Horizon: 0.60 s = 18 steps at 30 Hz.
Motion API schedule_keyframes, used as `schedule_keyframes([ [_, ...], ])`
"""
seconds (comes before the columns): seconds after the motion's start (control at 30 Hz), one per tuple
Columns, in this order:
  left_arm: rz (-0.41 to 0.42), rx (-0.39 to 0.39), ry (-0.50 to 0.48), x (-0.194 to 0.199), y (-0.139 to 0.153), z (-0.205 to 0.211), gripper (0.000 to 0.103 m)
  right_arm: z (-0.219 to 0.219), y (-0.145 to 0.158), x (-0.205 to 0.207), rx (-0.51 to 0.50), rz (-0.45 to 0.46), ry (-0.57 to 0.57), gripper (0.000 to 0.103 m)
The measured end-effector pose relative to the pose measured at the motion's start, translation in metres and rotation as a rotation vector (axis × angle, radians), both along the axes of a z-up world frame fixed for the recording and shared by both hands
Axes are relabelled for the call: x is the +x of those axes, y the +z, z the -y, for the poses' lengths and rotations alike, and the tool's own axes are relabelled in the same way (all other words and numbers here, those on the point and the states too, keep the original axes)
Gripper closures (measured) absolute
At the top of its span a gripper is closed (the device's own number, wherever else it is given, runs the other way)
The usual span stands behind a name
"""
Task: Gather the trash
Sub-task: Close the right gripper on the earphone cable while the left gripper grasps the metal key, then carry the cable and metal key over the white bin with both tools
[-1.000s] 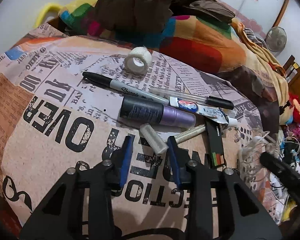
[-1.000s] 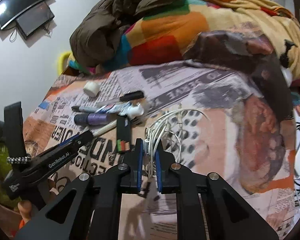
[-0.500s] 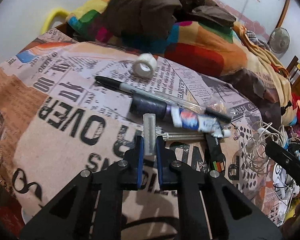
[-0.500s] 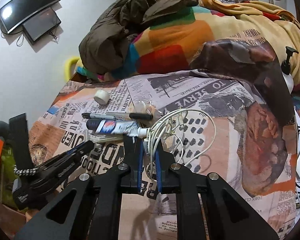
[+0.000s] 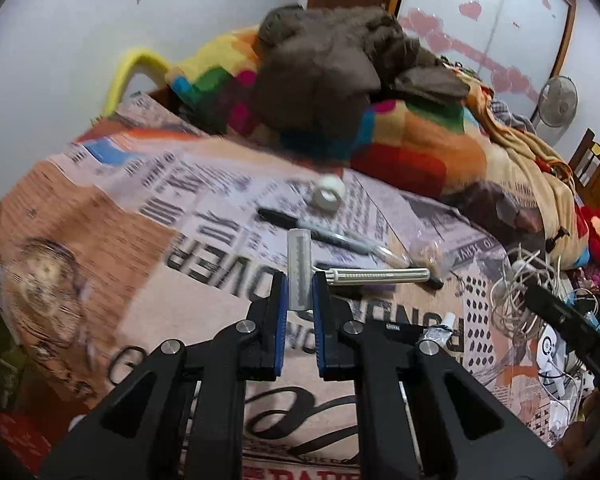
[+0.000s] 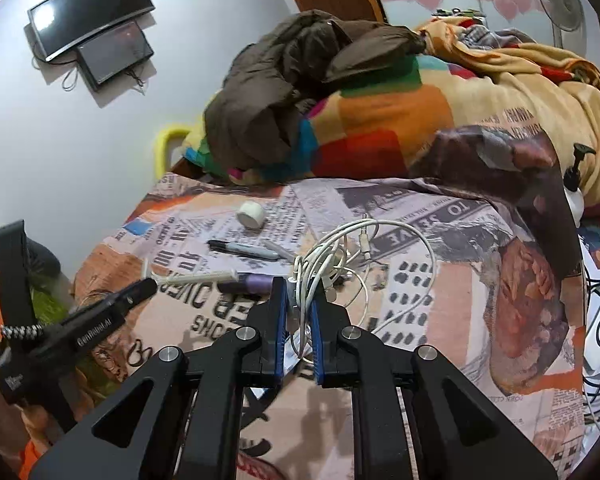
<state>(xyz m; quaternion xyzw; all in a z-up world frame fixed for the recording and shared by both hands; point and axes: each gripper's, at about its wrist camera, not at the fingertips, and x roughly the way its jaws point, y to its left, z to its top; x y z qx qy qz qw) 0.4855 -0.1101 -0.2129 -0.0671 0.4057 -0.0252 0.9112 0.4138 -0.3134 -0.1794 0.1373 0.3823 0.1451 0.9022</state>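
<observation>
Left wrist: left claw clamped on clear cap, long axis pointing straight ahead, lifted above bed near its front edge.

Right wrist: right claw pinching white cable, loops trailing ahead toward bed's middle.

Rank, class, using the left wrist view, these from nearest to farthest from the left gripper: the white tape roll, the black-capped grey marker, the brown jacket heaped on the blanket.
1. Black-capped grey marker: lies on the newspaper-print bedcover just beyond the left gripper.
2. White tape roll: farther up the cover, behind the marker.
3. Brown jacket: farthest, heaped on the colourful blanket.
</observation>
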Motion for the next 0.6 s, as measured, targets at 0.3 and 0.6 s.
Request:
schedule_keyframes([
  [0.3, 0.071, 0.021, 0.035, -0.043, 0.052, -0.036, 0.092, -0.033, 0.033, -0.029, -0.015, 0.043, 0.076, 0.093],
  [0.6, 0.125, 0.059, 0.094, -0.115, 0.094, -0.087, 0.092, -0.084, 0.079, -0.071, -0.024, 0.115, 0.186, 0.093],
])
